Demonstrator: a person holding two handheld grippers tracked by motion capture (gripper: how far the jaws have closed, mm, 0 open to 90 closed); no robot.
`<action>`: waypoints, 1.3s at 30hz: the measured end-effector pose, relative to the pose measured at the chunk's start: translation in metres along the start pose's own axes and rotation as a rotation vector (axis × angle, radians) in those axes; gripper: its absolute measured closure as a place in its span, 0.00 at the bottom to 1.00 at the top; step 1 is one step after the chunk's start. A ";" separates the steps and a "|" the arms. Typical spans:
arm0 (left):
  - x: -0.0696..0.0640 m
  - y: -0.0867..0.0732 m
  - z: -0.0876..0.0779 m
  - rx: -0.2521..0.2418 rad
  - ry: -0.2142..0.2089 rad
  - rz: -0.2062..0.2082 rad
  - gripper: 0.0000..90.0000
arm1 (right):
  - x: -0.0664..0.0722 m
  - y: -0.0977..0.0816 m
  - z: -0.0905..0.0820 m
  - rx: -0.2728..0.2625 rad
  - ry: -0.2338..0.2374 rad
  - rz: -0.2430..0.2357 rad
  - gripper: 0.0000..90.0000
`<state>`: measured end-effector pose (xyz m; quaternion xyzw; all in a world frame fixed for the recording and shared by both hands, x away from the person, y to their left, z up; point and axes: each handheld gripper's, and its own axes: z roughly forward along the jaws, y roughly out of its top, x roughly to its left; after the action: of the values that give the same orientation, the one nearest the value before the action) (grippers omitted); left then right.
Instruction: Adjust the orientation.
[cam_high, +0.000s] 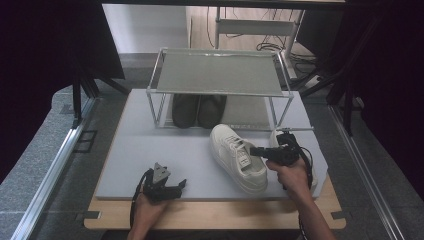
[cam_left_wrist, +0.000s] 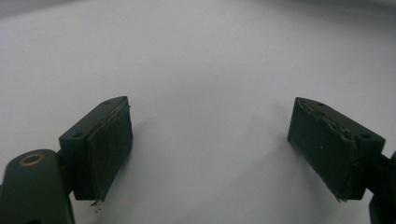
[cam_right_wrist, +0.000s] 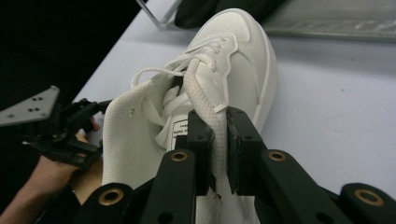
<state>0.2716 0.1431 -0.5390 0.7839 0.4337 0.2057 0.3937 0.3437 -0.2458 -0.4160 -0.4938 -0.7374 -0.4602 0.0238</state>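
Sneaker (cam_right_wrist: 233, 60) collar pinched between right gripper (cam_right_wrist: 218, 140) jaws

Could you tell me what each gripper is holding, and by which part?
The right gripper pinches the white shoe by its collar edge; the left gripper holds nothing.

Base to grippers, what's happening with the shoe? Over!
Right gripper shut on white shoe collar. Left gripper open over grey mat. Rack ahead holds dark shoes.
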 end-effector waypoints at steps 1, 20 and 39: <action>0.000 0.000 0.000 0.000 0.000 0.000 0.16 | 0.001 0.002 0.000 -0.002 0.007 -0.002 0.91; 0.000 0.000 0.000 -0.002 0.001 -0.001 0.16 | 0.019 0.039 -0.008 -0.029 0.110 -0.005 0.90; 0.000 0.000 0.000 0.001 0.000 0.000 0.16 | 0.031 0.074 -0.022 -0.073 0.201 0.015 0.90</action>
<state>0.2717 0.1432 -0.5390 0.7840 0.4338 0.2054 0.3936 0.3742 -0.2329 -0.3390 -0.4511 -0.7106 -0.5336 0.0830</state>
